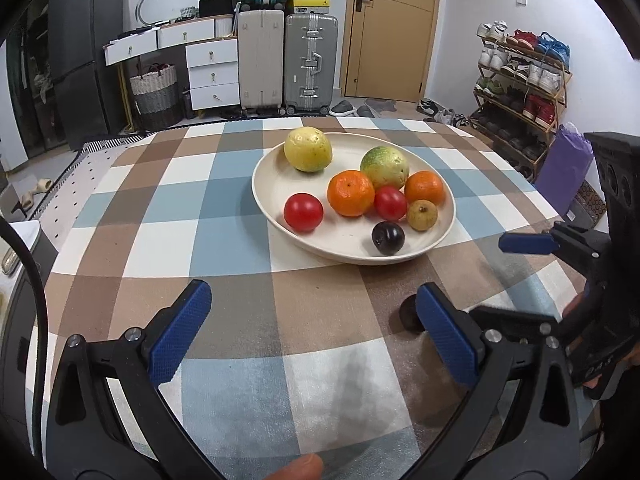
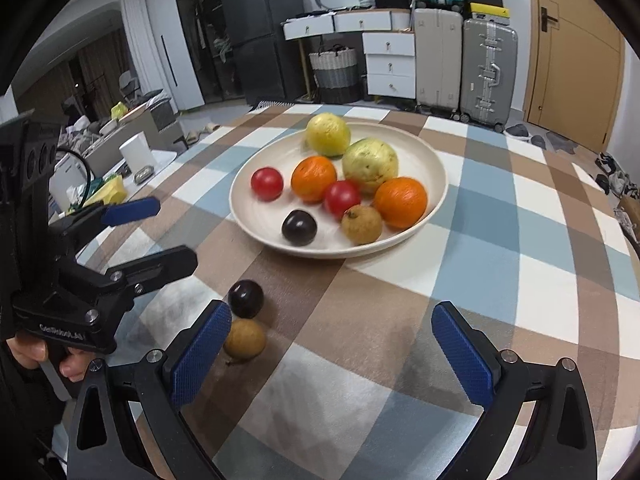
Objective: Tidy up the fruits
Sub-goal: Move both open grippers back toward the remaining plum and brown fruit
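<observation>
A cream plate (image 1: 280, 184) (image 2: 436, 160) on the checked tablecloth holds two yellow-green fruits, two oranges (image 1: 351, 193), two red fruits (image 1: 303, 212), a small tan fruit (image 1: 422, 215) and a dark plum (image 1: 388, 238). On the cloth in front of the plate lie a second dark plum (image 2: 245, 298) and a tan fruit (image 2: 244, 339), touching each other. My right gripper (image 2: 332, 352) is open and empty, its left pad right beside the tan fruit. My left gripper (image 1: 314, 328) is open and empty too. Its right finger half hides the loose plum (image 1: 408, 314).
The checked table (image 1: 224, 240) ends in a curved far edge. Behind it stand suitcases (image 1: 310, 64), white drawers, a door and a shoe rack (image 1: 520, 92). A purple bag (image 1: 564, 168) sits off the right edge. The left gripper's fingers (image 2: 132, 208) reach in at the right wrist view's left.
</observation>
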Demonstrator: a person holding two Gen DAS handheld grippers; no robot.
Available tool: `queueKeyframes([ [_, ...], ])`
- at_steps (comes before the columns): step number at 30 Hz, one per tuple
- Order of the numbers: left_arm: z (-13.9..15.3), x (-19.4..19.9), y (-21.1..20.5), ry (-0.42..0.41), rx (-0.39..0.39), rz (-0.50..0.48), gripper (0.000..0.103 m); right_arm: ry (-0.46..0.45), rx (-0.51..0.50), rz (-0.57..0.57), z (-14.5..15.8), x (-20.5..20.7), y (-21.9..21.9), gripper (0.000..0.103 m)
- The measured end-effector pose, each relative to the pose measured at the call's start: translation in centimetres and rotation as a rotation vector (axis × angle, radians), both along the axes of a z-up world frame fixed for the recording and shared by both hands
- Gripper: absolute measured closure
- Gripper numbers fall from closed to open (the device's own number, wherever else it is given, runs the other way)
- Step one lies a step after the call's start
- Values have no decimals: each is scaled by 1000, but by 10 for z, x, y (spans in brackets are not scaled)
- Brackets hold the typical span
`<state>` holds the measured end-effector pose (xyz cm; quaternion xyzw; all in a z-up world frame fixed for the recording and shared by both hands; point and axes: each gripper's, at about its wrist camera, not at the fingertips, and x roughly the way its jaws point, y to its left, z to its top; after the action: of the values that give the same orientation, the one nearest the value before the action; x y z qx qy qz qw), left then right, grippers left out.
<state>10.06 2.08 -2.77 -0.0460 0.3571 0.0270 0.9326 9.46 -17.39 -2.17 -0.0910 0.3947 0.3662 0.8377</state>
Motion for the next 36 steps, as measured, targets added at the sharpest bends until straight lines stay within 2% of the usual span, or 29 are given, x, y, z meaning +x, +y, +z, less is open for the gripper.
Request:
queueKeyframes([
  [7, -2, 1, 8, 14, -47, 13, 1, 20, -37, 60, -7, -8, 10, 1],
  [12, -3, 2, 8, 15, -45, 10, 1, 14, -82, 105, -13, -18, 21, 1],
  [19, -6, 5, 4, 26, -28, 3, 1, -11, -108, 101, -15, -20, 23, 2],
  [21, -6, 5, 4, 27, -30, 3, 1, -16, -111, 101, -15, -21, 23, 6],
  [23, -6, 5, 4, 29, -34, 4, 1, -17, -111, 105, -15, -21, 24, 15],
  [28, -6, 5, 4, 28, -35, 2, 1, -54, -145, 135, -17, -28, 29, 23],
  [36, -6, 5, 4, 32, -35, 1, 1, -64, -129, 181, -15, -33, 31, 46],
])
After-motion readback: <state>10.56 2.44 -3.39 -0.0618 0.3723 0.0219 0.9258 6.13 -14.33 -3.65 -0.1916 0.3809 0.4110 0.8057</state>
